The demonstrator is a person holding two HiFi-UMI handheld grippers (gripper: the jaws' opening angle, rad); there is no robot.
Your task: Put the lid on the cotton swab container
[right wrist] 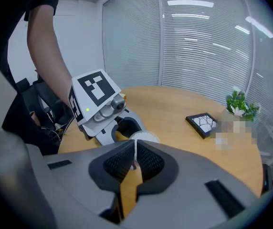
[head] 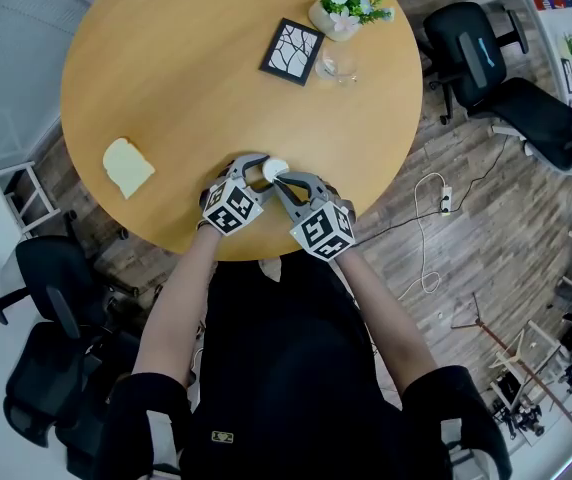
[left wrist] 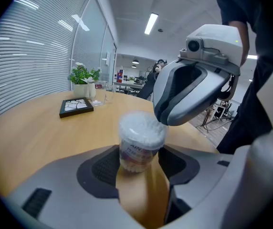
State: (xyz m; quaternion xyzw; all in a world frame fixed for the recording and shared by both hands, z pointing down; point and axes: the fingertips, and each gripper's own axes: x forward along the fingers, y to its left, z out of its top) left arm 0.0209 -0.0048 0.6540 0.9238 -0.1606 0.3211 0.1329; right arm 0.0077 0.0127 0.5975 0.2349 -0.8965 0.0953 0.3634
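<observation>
- The left tool (left wrist: 139, 162) grips the clear round plastic cotton swab container (left wrist: 139, 144), upright on the wooden counter (head: 186, 68).
- The right tool (right wrist: 134, 163) pinches the thin white lid (right wrist: 145, 138) over it.
- Seating step; the next move likely calls for levelling the lid and pressing it down.

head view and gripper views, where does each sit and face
Head view: on the head, steeply down at the table; forearms, both grippers show.
Left gripper view: rides the left gripper, along its fingers gripping the container; right gripper ahead.
Right gripper view: along its fingers pinching the lid; left gripper ahead.
Shared: container.

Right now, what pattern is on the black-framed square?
The square: white with black branching lines; head view.
</observation>
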